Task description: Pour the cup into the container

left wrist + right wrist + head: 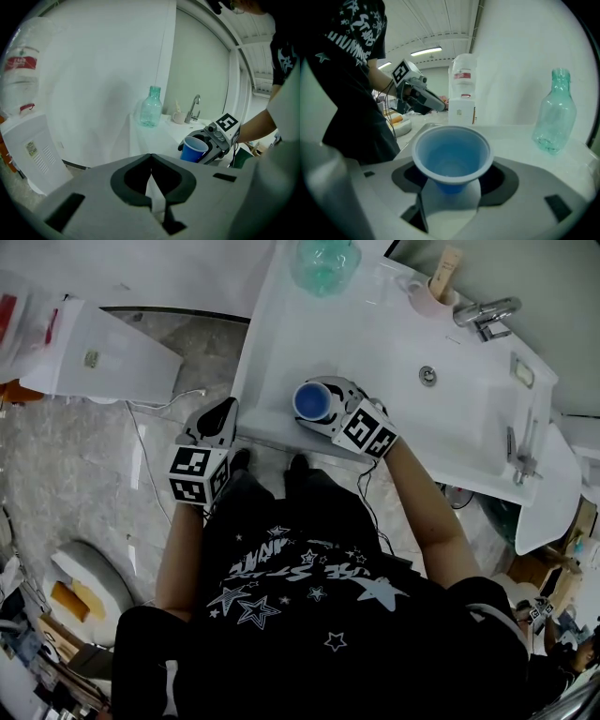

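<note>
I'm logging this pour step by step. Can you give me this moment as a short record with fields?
place: white counter beside a sink
cup: blue cup, upright on the counter near its front edge
right gripper: jaws apart around the cup, seemingly not pressing it
left gripper: jaws together, nothing between them, held off the counter's left side
bottle: green glass bottle, upright at the counter's back, apart from the cup
pour: not yet begun

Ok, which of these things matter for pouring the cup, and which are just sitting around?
For the job:
blue plastic cup, between the right gripper's jaws
clear green bottle, probably the container

Lying about:
pink mug
chrome tap
white water dispenser
</note>
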The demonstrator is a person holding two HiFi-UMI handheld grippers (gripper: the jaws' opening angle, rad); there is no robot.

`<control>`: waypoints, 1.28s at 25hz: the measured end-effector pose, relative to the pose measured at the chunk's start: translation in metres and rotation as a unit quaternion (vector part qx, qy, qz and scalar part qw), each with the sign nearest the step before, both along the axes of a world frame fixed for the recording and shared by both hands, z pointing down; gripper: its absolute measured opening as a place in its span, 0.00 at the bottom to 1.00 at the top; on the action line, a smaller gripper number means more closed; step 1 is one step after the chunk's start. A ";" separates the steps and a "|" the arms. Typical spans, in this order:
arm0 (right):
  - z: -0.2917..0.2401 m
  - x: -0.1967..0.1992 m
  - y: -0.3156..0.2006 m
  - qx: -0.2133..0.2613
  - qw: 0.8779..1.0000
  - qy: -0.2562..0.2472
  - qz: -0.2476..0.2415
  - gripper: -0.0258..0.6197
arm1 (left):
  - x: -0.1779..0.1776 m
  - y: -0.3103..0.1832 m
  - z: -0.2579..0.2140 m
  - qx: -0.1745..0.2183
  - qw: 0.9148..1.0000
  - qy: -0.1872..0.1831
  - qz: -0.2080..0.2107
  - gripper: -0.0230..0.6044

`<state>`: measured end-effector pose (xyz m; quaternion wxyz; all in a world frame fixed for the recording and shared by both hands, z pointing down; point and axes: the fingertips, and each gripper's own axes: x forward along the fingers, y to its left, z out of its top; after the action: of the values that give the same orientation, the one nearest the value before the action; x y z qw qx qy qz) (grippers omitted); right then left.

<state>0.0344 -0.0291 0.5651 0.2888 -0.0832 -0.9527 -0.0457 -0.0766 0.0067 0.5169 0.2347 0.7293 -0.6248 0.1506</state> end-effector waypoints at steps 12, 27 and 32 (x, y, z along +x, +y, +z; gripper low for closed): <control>-0.004 0.000 -0.003 -0.020 1.000 -0.011 0.018 0.47 | 0.003 0.000 -0.005 0.002 1.000 -0.003 -0.008 0.06; -0.074 0.037 -0.073 -0.050 0.984 -0.047 0.166 0.46 | -0.011 -0.026 -0.068 0.072 0.997 -0.011 -0.029 0.06; -0.113 0.037 -0.108 -0.057 0.970 -0.061 0.230 0.46 | -0.024 -0.055 -0.086 0.092 0.996 -0.006 -0.007 0.06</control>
<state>0.0715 -0.1369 0.4525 0.2280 0.1244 -0.9630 0.0716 -0.1006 -0.0478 0.4312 0.1637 0.7428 -0.6421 0.0951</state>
